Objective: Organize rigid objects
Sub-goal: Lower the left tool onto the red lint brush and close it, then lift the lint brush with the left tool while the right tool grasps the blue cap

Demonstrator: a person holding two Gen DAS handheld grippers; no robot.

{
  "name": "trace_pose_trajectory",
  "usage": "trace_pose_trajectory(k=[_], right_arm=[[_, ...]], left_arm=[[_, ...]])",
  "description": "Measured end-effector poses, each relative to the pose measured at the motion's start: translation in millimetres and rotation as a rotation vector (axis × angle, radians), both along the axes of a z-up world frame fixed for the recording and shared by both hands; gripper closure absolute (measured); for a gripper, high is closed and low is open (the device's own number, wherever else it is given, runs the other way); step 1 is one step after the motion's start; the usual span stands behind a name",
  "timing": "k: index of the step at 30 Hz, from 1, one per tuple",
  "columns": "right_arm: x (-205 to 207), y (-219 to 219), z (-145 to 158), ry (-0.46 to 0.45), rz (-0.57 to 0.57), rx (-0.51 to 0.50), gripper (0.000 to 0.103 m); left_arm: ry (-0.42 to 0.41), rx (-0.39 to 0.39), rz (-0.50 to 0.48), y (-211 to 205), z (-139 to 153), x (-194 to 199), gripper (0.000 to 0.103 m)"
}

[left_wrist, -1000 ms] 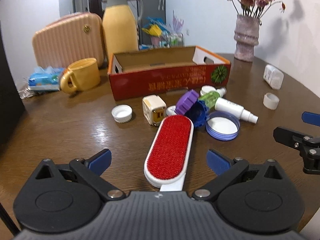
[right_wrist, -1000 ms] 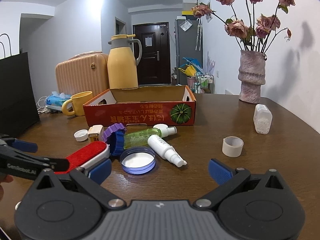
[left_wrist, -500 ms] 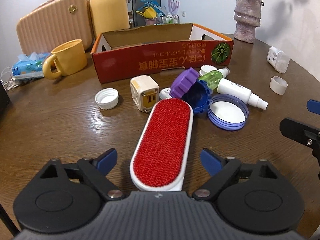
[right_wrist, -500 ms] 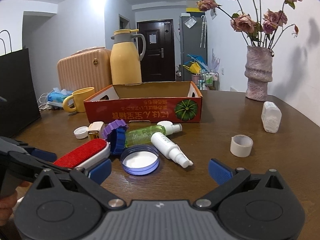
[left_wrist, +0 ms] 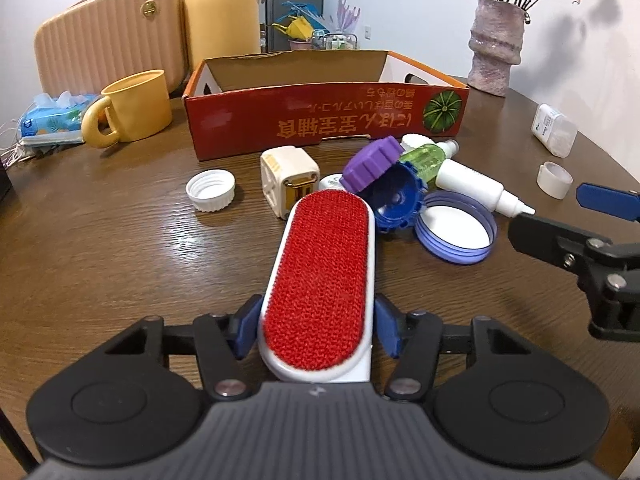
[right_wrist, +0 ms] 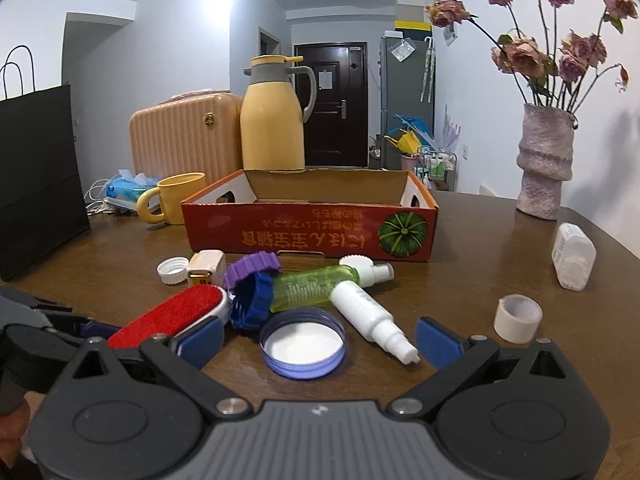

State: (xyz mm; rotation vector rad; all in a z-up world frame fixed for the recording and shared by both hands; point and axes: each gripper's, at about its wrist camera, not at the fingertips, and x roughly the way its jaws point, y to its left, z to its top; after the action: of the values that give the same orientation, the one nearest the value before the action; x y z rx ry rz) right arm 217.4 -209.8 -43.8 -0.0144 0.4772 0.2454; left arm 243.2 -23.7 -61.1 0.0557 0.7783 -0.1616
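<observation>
Left gripper closing on the lint brush: blue pads sit against both white side edges near the brush's near end, brush lying flat on the bench, red face up, centre-bottom of the left wrist frame. Brush's far tip touches the blue cap, which has the purple cap leaning on it.

Right gripper stands wide open with nothing between its pads; it hovers low over the bench with the blue-rimmed lid and the nozzle of the white spray bottle just ahead of it, untouched. In the left wrist frame it shows at the right edge.

Containers:
- Red cardboard box, upper centre, open top; the part of the inside I can see looks empty, floor mostly hidden by the front wall.
- Yellow mug left of the box; contents not visible.
- Blue-rimmed lid lies open side up, white inside, nothing in it.
- Green bottle on its side beside the white spray bottle, both in front of the box.
- Small white bottle lying at right, white fill visible.

Loose nearby: white cap, cream cube, tape roll.
</observation>
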Motion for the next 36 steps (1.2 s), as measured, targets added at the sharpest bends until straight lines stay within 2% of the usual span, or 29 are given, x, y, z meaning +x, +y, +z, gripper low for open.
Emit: trace_pose_trajectory(k=[19,23,28,32,36], right_arm=[[25,34,-5,0.017,0.079,-0.023,0.007],[31,43,-7,0.017,0.101,-0.046,0.013],[40,57,-9,0.030,0.120,-0.071,0.014],[50,66,-14,0.064,0.136,-0.088,0.020],[56,75,-19,0.080,0.129,-0.110,0.022]], left_arm=[[-0.057,-0.027,0.067,28,23,-18,0.044],[-0.070,-0.037,0.096,37,28,-23,0.044],[-0.078,-0.042,0.128,49,31,-28,0.044],[-0.084,-0.042,0.147,56,32,-31,0.044],[-0.093,-0.048,0.158,61,35,-35,0.044]])
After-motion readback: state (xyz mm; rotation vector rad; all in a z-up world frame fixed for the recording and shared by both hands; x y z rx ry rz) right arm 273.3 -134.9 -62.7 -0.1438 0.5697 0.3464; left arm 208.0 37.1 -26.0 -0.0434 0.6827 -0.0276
